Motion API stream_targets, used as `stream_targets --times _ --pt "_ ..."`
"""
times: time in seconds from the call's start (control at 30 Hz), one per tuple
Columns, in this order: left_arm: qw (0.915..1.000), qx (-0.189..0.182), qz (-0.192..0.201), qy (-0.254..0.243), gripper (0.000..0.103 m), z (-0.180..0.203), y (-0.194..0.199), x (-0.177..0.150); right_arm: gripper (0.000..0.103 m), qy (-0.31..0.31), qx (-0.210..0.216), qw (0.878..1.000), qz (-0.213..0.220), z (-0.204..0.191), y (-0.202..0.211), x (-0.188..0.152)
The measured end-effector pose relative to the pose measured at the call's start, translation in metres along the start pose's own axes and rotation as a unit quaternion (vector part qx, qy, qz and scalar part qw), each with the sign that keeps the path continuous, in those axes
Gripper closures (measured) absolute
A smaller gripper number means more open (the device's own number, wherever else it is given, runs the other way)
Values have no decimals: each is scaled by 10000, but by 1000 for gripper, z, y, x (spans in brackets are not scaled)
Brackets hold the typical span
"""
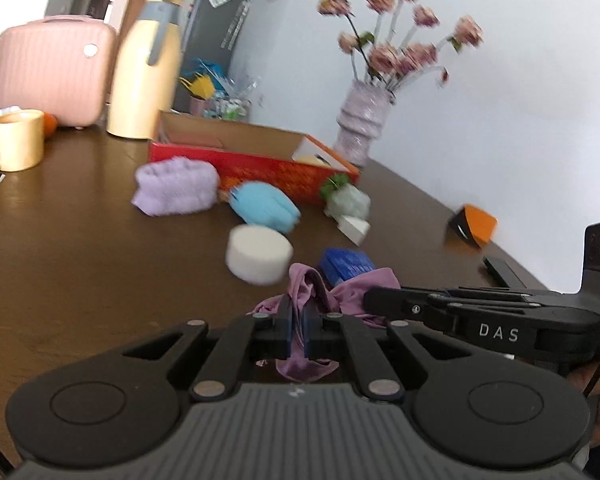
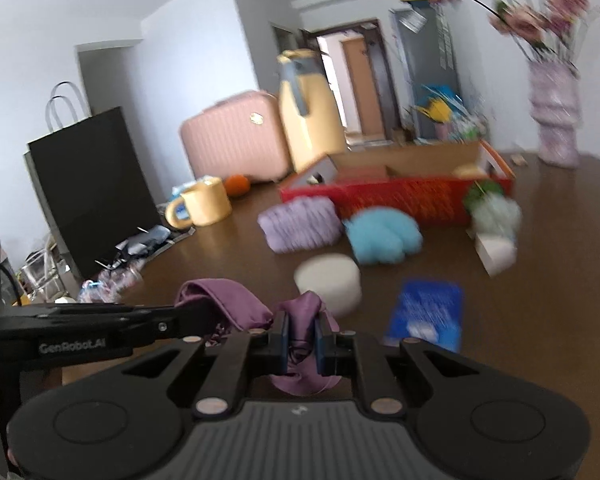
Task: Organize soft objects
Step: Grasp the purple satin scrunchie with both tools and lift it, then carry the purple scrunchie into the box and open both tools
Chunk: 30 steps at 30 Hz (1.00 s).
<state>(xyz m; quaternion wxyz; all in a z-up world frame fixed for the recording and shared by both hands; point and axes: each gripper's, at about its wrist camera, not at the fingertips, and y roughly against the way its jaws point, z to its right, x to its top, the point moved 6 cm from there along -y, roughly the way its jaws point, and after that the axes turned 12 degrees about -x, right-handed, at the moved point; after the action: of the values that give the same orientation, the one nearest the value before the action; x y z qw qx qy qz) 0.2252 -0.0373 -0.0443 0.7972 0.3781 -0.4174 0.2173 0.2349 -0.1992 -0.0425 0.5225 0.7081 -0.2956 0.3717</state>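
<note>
Between both grippers' fingers (image 1: 286,328), purple cloth (image 1: 304,284)

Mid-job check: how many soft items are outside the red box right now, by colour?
Purple: 2, the fluffy lilac towel on the table and the purple cloth pinched by both the left gripper and the right gripper.
Blue: 1, the fluffy blue bundle.
White: 1, the round sponge.
Green-white: 1, the pale puff.
Total: 5.
</note>
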Motion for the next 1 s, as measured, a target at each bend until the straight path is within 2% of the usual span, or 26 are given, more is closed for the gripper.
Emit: stream_targets --times 0.17,0.33,0.47,0.53,0.6,0.67,0.77,0.9,1.0 --pt "10000 33 -81 -38 98 8 -4 -5 91 -149 -104 9998 0 14 13 -14" --pt "9997 55 104 -208 98 9 1 9 91 -196 -31 9997 127 16 18 -9" --pt "9987 -12 373 -349 98 -2 -5 47 91 -53 120 9992 382 11 12 21" --pt "9973 -50 548 -477 98 -8 -11 78 91 47 152 9984 541 8 6 47" --pt "9954 -81 732 -607 98 -20 -23 122 91 179 118 9970 737 4 -6 80" --pt "9938 -15 813 -753 98 -35 -42 163 91 190 171 9958 880 3 -28 124" --pt "9956 199 597 -700 98 -73 -88 210 91 235 105 9954 918 2 -73 179" --pt "9983 459 28 -347 98 -136 -164 244 91 163 -119 9992 356 11 -173 230" --pt "9965 717 -412 94 98 -182 -211 241 91 35 -255 9994 -238 23 -248 243"
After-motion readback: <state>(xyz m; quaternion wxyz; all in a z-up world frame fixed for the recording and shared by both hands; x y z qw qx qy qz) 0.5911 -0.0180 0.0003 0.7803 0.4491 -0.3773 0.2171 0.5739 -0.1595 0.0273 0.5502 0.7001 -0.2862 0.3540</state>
